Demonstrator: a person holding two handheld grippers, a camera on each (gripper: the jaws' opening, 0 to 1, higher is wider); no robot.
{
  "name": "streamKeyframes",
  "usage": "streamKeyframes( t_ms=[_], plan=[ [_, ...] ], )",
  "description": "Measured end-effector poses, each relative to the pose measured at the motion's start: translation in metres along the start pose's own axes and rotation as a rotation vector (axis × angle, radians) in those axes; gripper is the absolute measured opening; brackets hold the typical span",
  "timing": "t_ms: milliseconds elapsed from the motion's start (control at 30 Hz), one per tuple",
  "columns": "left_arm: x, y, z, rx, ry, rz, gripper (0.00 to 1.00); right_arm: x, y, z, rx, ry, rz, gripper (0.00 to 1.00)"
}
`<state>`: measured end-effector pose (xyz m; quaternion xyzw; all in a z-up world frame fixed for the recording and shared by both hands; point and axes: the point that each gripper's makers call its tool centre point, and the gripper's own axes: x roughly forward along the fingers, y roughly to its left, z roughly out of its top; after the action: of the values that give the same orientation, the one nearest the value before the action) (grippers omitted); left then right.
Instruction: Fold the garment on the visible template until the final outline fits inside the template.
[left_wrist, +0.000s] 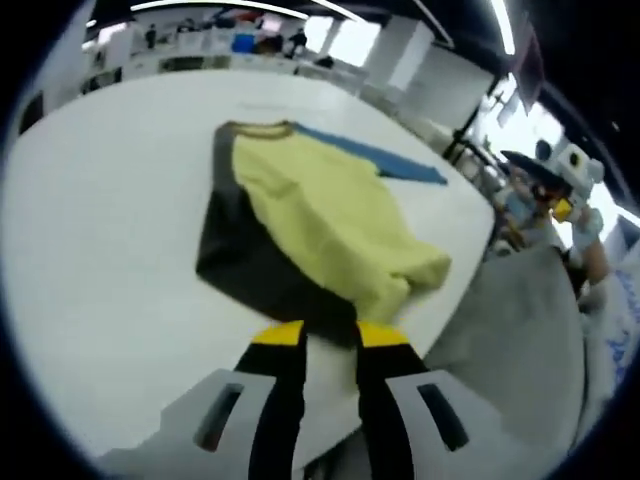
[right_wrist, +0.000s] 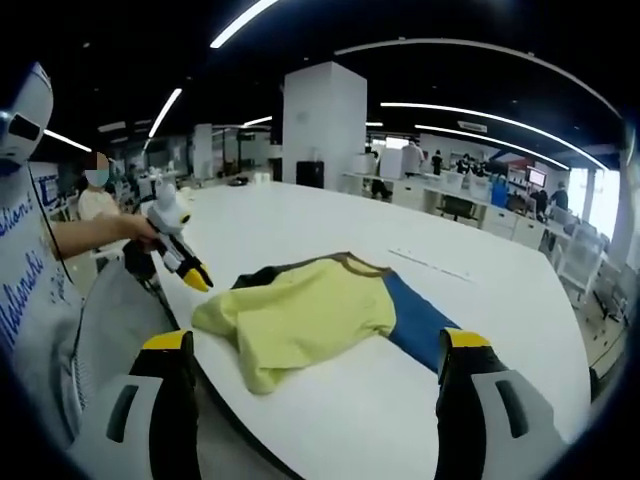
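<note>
Your garment (left_wrist: 320, 225) lies partly folded on the white table (left_wrist: 110, 250), its yellow body lapped over a dark panel with a blue sleeve stretched out flat toward the far side (in the right gripper view (right_wrist: 310, 315) it sits near the table's rounded near edge). Your left gripper (left_wrist: 329, 335) hangs at the garment's near hem with its yellow-tipped jaws a narrow gap apart, and I cannot tell whether they touch the cloth. Your right gripper (right_wrist: 315, 345) has its jaws spread wide, holding nothing, above the table edge just short of the garment, while your left gripper (right_wrist: 180, 255) shows to its left over the edge.
</note>
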<state>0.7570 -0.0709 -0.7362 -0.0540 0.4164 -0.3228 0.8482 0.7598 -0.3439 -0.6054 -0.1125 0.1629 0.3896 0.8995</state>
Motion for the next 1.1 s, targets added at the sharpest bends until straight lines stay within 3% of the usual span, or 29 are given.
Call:
streamKeyframes(
  t_ms=[200,367,900,1100],
  plan=[
    [0.011,0.008,-0.013,-0.059,0.037,-0.008,0.12,0.002,0.001,-0.001,-0.007,0.009,0.005,1.0],
    [0.017,0.012,-0.014,-0.126,0.013,-0.006,0.14,0.002,0.0,-0.002,-0.011,0.013,0.002,1.0],
    [0.027,0.002,-0.021,-0.168,0.027,-0.036,0.13,0.004,0.001,-0.004,-0.013,0.03,0.008,1.0],
    [0.029,0.0,-0.022,-0.172,0.03,-0.042,0.08,0.005,0.003,-0.004,-0.011,0.032,0.017,1.0]
  ],
)
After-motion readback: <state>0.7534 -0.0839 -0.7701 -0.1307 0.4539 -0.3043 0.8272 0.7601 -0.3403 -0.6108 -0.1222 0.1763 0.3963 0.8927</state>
